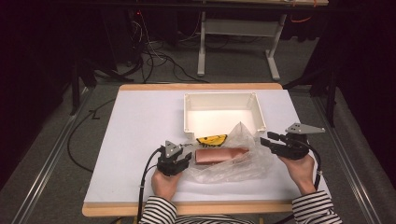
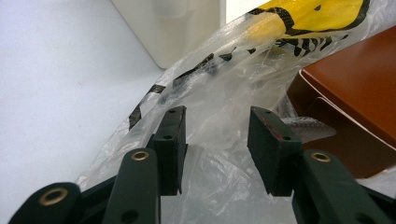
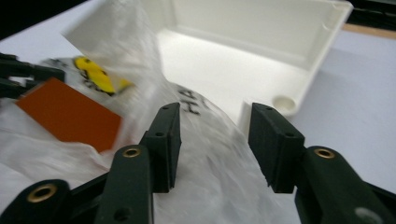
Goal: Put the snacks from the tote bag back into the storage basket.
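On the table [image 1: 140, 121], a crumpled clear plastic bag [image 1: 233, 163] lies before the white bin [image 1: 223, 112], between both grippers. It holds a brown box [image 1: 219, 155] and a yellow-black label [image 1: 211, 139]. The left gripper [image 1: 180, 158] and right gripper [image 1: 271, 139] each have fingers spread wide, bag film lying between them, ungripped.

brown box [image 2: 355, 102] cut off at right edge, bag lettering [image 3: 194, 103] blurred

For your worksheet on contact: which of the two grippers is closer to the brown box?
The left gripper: its open jaws sit right at the brown box's end inside the bag; the right gripper hovers at the bag's far edge.
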A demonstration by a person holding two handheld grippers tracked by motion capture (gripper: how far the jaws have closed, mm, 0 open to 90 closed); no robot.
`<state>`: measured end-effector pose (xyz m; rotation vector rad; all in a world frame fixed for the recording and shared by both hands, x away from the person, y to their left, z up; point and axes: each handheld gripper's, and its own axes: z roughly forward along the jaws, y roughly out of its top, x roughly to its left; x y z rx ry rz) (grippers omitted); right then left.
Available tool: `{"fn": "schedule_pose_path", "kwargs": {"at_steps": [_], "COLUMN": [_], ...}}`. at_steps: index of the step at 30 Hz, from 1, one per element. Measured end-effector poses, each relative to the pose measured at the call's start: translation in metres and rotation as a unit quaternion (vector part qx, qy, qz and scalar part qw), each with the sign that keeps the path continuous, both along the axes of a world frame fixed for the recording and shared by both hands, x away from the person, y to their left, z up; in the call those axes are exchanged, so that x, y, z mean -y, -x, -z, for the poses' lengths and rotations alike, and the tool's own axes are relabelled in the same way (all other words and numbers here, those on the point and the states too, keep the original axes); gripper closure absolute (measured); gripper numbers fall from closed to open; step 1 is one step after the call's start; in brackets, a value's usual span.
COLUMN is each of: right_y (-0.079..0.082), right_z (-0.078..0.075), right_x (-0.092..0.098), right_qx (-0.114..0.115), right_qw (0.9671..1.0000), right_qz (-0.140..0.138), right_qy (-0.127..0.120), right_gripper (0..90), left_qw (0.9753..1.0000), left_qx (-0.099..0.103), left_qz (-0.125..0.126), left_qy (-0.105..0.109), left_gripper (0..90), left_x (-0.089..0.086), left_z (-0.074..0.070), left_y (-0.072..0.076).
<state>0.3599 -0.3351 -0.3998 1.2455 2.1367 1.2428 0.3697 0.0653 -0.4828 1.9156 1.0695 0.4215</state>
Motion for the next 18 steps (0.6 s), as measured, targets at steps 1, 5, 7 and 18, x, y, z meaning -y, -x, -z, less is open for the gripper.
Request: {"fn": "schedule_pose_path", "kwargs": {"at_steps": [1, 5, 7, 18], "right_y": [0.000, -0.002, -0.004, -0.018], "right_z": [-0.004, -0.012, -0.012, -0.008], "right_x": [-0.003, -0.016, -0.019, -0.044], "right_qx": [0.001, 0.001, 0.001, -0.011], "right_qw": [1.0000, 0.9996, 0.9994, 0.9970], "right_qz": [-0.005, -0.029, -0.033, -0.073], "right_qy": [-0.002, 0.003, 0.005, 0.024], "right_gripper": [52.8, 49.0, 47.9, 78.4], "left_qw": [1.0000, 1.0000, 1.0000, 1.0000], "left_qx": [-0.001, -0.002, -0.003, -0.001], "left_qz": [0.000, 0.001, 0.001, 0.000], "left_qy": [0.001, 0.002, 0.002, 0.002], "left_gripper": [57.1, 56.6, 56.4, 55.1], "left_x": [0.000, 0.000, 0.000, -0.001], "left_z": [0.000, 0.000, 0.000, 0.000], "left_y": [0.000, 0.000, -0.001, 0.000]}}
